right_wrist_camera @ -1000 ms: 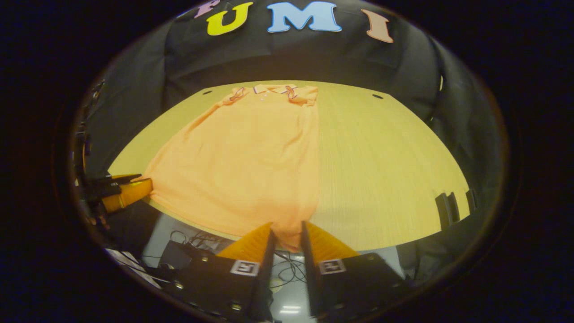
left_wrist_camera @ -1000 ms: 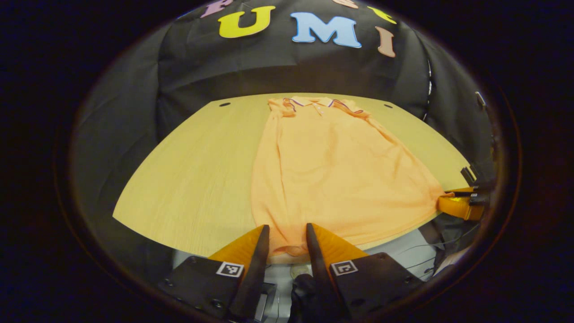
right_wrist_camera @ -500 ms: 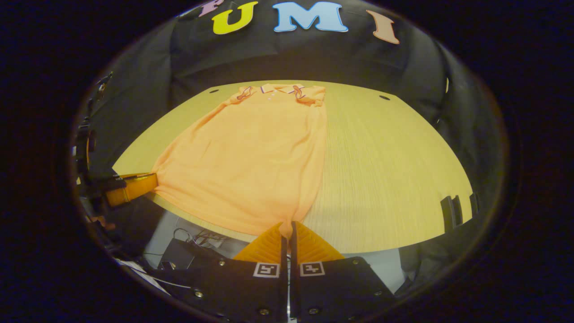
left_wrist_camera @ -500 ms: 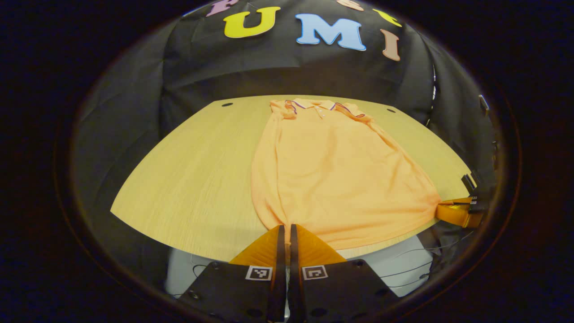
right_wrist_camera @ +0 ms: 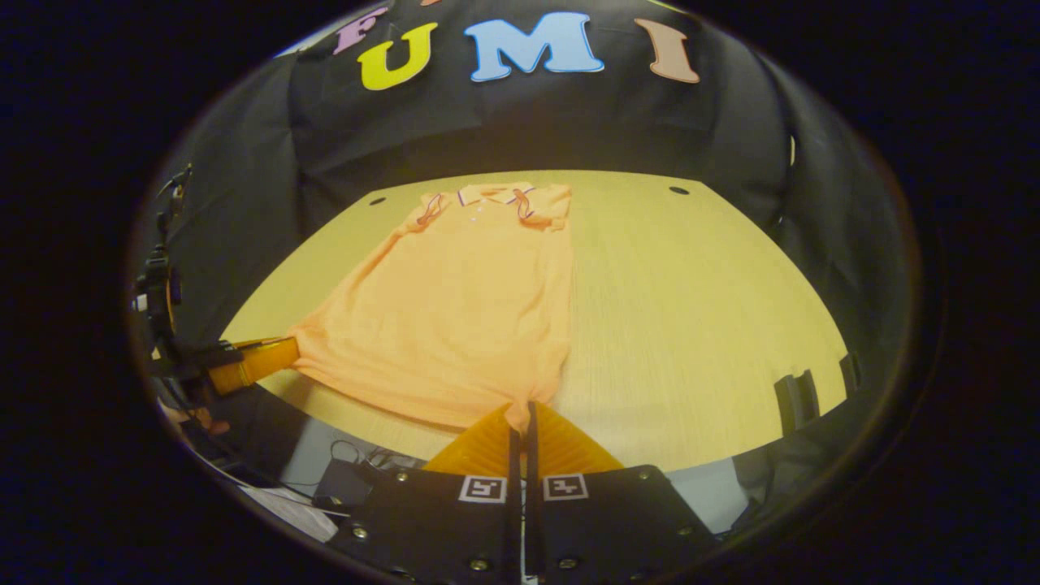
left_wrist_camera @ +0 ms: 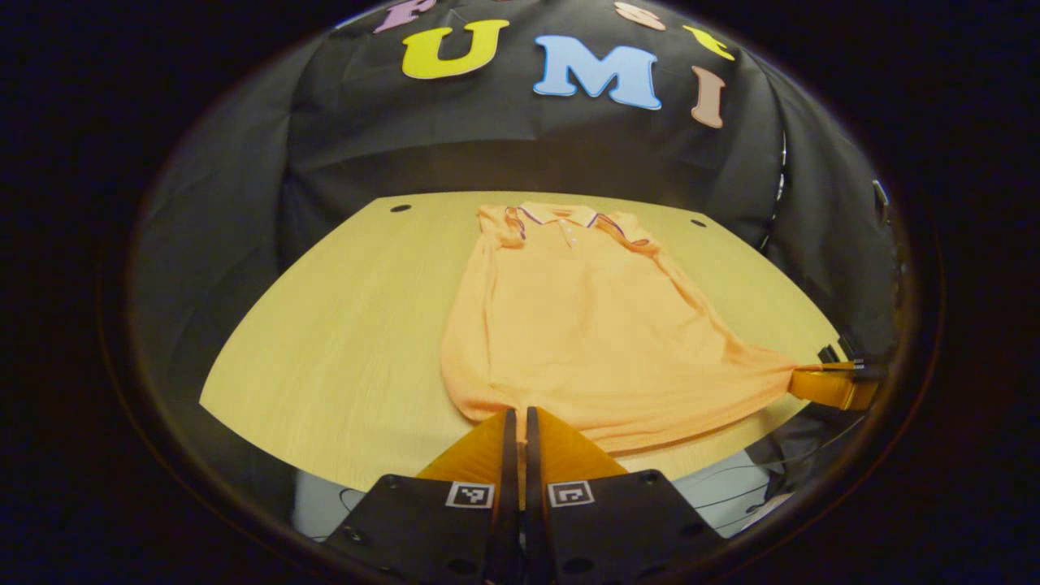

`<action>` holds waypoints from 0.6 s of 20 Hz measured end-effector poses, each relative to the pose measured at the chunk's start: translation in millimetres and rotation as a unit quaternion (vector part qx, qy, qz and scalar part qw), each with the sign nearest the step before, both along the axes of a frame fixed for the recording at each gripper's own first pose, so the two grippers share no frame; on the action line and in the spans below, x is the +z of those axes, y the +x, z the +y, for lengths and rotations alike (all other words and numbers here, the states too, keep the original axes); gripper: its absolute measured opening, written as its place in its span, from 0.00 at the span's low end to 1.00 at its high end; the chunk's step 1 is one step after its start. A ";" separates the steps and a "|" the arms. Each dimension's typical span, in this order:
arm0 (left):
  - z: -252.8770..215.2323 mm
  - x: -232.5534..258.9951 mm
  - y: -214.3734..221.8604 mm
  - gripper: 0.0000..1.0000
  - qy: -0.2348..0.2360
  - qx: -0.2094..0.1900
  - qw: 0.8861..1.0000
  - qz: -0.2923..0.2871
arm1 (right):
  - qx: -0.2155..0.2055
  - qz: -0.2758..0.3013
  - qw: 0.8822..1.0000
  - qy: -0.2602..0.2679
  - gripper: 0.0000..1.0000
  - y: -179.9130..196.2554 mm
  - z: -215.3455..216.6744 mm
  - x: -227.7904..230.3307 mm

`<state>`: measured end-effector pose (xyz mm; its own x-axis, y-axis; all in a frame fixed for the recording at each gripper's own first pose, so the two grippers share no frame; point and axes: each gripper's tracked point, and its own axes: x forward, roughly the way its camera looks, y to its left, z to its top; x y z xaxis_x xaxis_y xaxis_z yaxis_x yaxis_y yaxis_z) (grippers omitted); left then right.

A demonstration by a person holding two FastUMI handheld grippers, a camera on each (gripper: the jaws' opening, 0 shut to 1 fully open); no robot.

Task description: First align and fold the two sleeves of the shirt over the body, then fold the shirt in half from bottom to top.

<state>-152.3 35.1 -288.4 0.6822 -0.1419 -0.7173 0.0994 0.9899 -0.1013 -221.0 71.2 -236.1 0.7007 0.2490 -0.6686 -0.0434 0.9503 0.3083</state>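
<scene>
An orange short-sleeved polo shirt [left_wrist_camera: 585, 325] lies on the pale wooden tabletop [left_wrist_camera: 341, 341], collar at the far edge, both sleeves folded over the body. The left claw [left_wrist_camera: 517, 413] is closed tight on the shirt's near-left hem corner. The right claw [right_wrist_camera: 520, 406] is closed tight on the near-right hem corner. Between the two corners the hem is stretched, and it sits near the tabletop's near edge.

My left gripper [left_wrist_camera: 516, 413] fingers cover the shirt [left_wrist_camera: 581, 325] hem corner they pinch; at 6 o'clock my housing is cut off.
</scene>
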 end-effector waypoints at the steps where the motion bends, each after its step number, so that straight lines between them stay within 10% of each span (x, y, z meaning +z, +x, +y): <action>1: -1.3 11.6 11.7 0.10 -0.006 0.002 1.000 -0.010 | -0.004 -0.007 1.000 0.001 0.02 6.6 -2.1 9.4; 12: -4.3 70.2 145.9 0.10 -0.041 -0.009 0.997 -0.069 | -0.049 -0.068 0.997 -0.003 0.02 116.6 -20.4 87.1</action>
